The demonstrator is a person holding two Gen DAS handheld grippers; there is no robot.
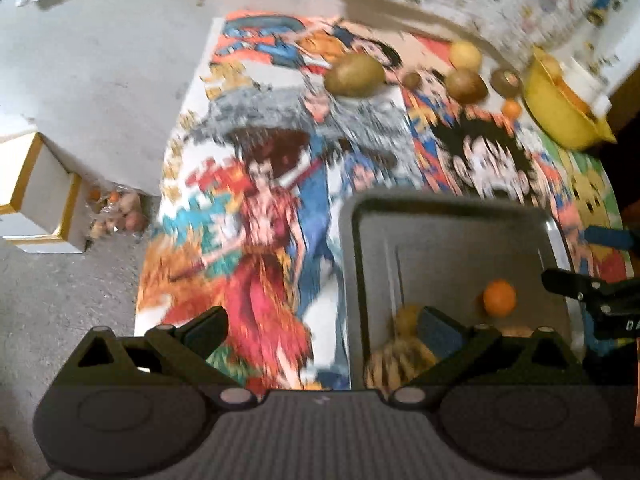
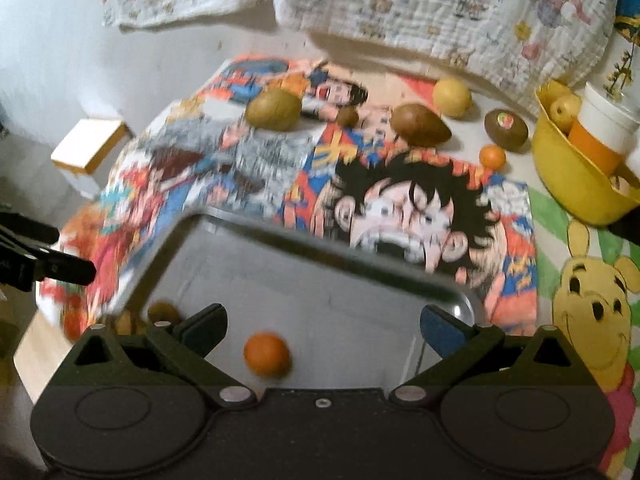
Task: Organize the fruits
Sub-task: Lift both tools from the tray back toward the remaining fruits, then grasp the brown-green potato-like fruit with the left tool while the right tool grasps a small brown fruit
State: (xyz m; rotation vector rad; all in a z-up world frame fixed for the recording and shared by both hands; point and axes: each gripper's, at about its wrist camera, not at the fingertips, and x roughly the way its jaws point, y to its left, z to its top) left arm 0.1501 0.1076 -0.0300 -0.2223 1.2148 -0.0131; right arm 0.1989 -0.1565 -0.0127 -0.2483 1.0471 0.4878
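A grey metal tray (image 1: 440, 236) (image 2: 304, 280) lies on a cartoon-print cloth. An orange (image 1: 499, 297) (image 2: 267, 354) sits in it, with brown-yellow fruits (image 1: 400, 356) (image 2: 162, 313) at its near corner. Farther back on the cloth lie a green mango (image 2: 273, 109) (image 1: 354, 75), a brown avocado (image 2: 418, 125) (image 1: 466, 85), a lemon (image 2: 452, 97) (image 1: 465, 55), a kiwi (image 2: 506, 128), a small orange (image 2: 492, 157) and a small brown fruit (image 2: 346, 115). My left gripper (image 1: 320, 326) is open and empty beside the tray. My right gripper (image 2: 322, 326) is open and empty above the tray orange.
A yellow bowl (image 2: 568, 176) (image 1: 560, 108) with fruit and an orange-white cup (image 2: 604, 132) stands at the right. A patterned blanket (image 2: 440, 8) lies behind. A white box (image 1: 36, 196) and a bag of fruit (image 1: 116, 212) sit on the floor at left.
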